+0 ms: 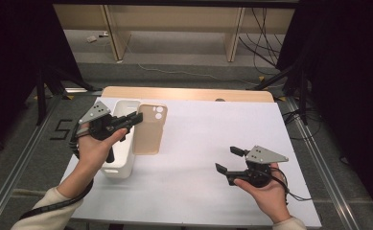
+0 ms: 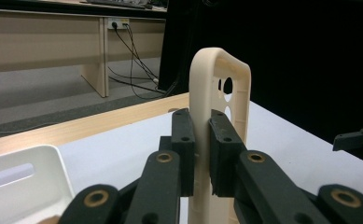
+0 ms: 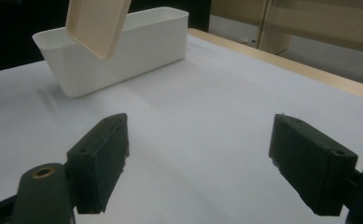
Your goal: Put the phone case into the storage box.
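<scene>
A beige phone case (image 1: 150,128) with camera cut-outs hangs in the air just right of the white bin (image 1: 121,165), held by its long edge. My left gripper (image 1: 137,118) is shut on that edge; in the left gripper view both pads clamp the case's side wall (image 2: 219,84) at the gripper (image 2: 201,149). The case (image 3: 96,25) also shows at the top left of the right gripper view, in front of the bin (image 3: 123,51). My right gripper (image 1: 228,160) hovers low over the table's right half, open, with nothing between its jaws (image 3: 198,158).
A white sheet (image 1: 198,143) covers the table, whose wooden far edge (image 1: 184,93) shows behind it. The long white bin stands at the left side. Beyond the table are desk legs, cables on the floor and dark tripod legs at both sides.
</scene>
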Demonstrator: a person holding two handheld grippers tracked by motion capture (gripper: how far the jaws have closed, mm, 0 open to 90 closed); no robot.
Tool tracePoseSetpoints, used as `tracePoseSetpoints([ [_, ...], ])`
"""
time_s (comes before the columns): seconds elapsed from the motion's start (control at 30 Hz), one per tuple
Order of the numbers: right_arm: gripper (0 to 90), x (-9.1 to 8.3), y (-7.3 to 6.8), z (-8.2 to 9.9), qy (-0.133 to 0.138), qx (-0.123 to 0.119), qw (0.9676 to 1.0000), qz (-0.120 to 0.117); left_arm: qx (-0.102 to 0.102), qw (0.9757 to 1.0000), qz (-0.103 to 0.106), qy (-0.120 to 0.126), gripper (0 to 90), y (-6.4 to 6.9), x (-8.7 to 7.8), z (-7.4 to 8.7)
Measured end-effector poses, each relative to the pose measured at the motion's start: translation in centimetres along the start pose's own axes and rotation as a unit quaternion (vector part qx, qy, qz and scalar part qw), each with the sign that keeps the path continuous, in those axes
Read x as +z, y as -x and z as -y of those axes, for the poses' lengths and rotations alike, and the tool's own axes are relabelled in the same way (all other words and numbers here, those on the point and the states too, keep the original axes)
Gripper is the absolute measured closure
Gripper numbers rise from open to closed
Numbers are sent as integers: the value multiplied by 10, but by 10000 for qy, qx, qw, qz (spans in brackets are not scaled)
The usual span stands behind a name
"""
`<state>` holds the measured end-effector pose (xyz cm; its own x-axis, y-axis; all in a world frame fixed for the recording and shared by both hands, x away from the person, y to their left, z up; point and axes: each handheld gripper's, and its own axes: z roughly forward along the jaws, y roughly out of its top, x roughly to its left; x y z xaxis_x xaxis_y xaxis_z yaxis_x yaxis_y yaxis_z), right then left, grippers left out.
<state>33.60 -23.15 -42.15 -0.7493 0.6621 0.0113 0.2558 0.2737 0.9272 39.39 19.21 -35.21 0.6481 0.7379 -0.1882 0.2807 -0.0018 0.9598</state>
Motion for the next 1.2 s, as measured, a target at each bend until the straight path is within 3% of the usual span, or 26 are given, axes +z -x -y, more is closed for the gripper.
tracePoseSetpoints([
  [0.23,212,0,0,3,-7,19,10000,12,49,9999,-58,78,819,-8,-5,-3],
  [0.37,212,-2,-2,3,-111,157,9998,-12,46,9998,-114,135,819,-13,-7,-4],
  [0.83,209,-2,0,7,84,90,9999,72,65,9993,-299,212,819,-29,-14,-12],
  [0.9,209,-5,0,7,-62,127,9999,75,83,9992,-326,216,819,-31,-15,-12],
  [1.0,205,-3,-1,9,54,208,9998,-2,103,9991,-354,224,819,-34,-16,-13],
  [1.03,205,-7,0,7,-142,158,9997,73,109,9990,-370,227,819,-35,-16,-14],
  [1.07,204,-7,1,8,-99,123,9998,115,104,9990,-377,223,819,-36,-16,-14],
  [1.1,204,-6,0,8,-50,237,9997,73,109,9989,-395,229,819,-38,-16,-14],
  [1.2,202,-6,1,9,50,141,9998,117,128,9988,-419,235,819,-41,-16,-14],
])
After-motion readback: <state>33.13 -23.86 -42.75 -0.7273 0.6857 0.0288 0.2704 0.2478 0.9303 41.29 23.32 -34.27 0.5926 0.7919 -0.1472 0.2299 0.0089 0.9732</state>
